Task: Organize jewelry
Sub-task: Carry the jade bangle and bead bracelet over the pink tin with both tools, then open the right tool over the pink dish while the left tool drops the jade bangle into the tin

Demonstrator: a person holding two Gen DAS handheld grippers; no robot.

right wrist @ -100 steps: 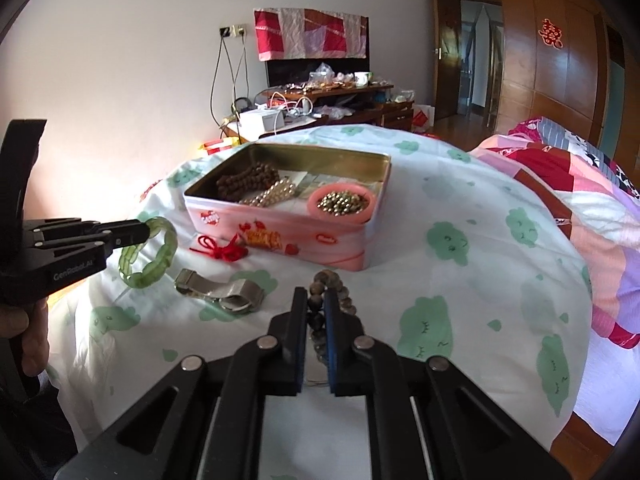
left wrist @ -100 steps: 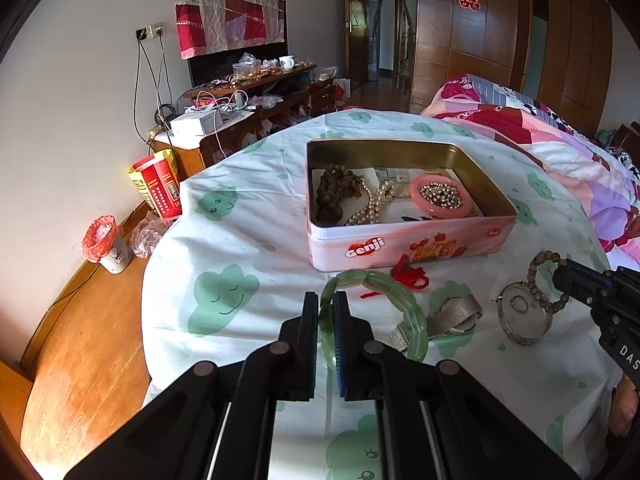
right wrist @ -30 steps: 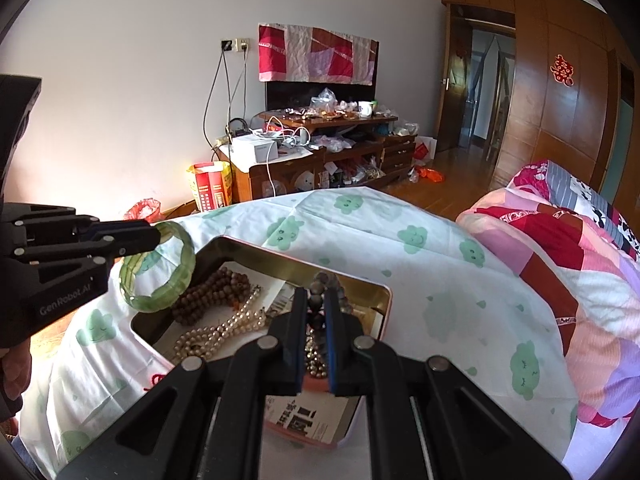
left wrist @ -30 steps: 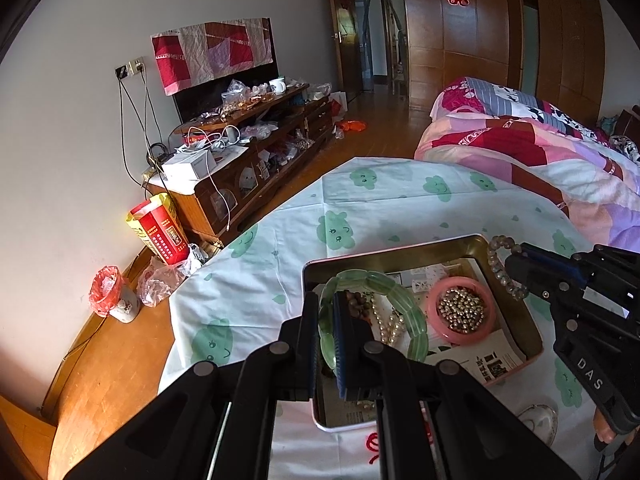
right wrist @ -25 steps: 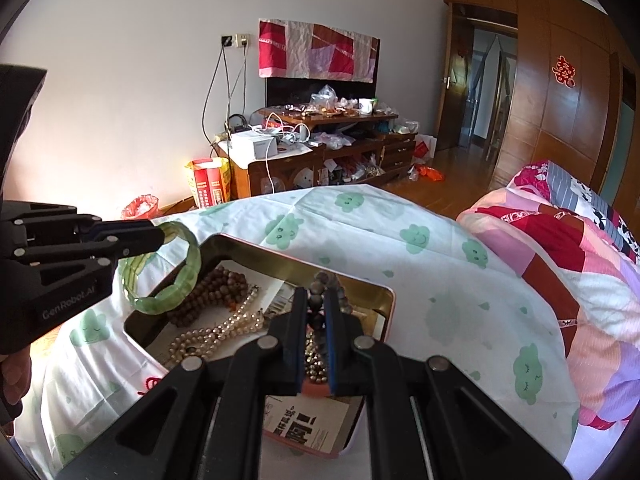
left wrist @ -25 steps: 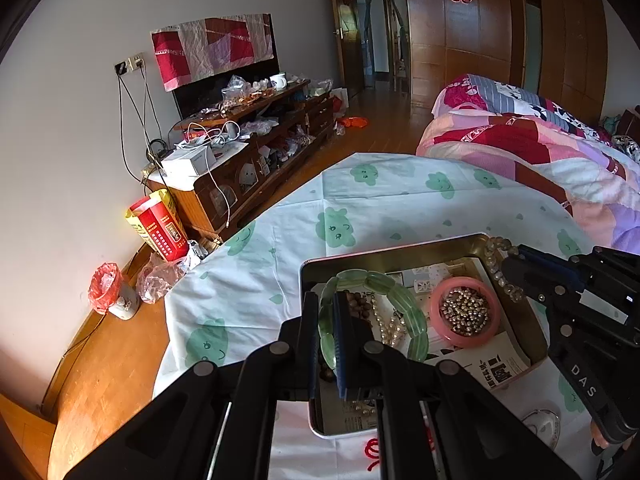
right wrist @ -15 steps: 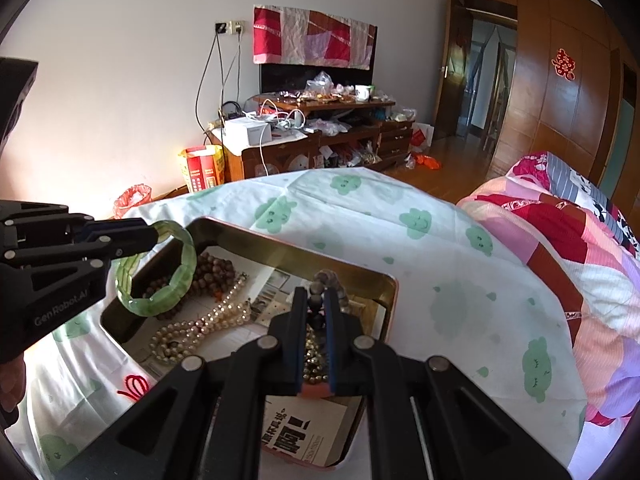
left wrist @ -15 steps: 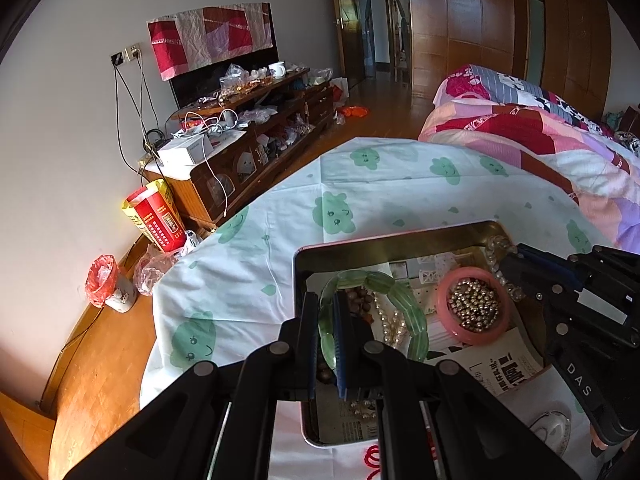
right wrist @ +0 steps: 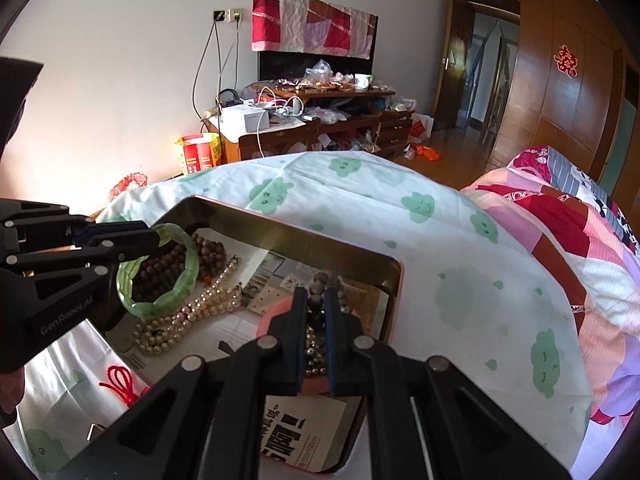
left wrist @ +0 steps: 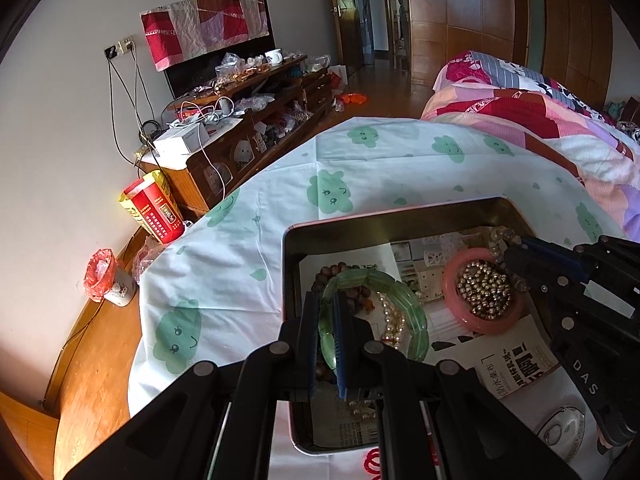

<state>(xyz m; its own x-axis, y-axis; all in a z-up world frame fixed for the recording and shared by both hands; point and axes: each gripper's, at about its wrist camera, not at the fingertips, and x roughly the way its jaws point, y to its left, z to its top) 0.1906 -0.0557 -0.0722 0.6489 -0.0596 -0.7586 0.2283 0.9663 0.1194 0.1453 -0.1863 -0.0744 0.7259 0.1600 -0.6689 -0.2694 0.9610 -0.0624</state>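
We hold 2 bracelets over the tin (left wrist: 400,216) for dropping in: left hand-held gripper (left wrist: 328,320) clamps the green bangle (left wrist: 404,300), right hand-held gripper (right wrist: 316,320) pinches the bead bracelet (right wrist: 318,290).

My left gripper (left wrist: 327,304) covers part of the green bangle (left wrist: 404,304), and my right gripper (right wrist: 316,300) hides most of the dark bead bracelet (right wrist: 316,289). The tin (left wrist: 400,216) runs behind both grippers, its near wall unseen. The leaflet (left wrist: 516,364) print is unreadable.
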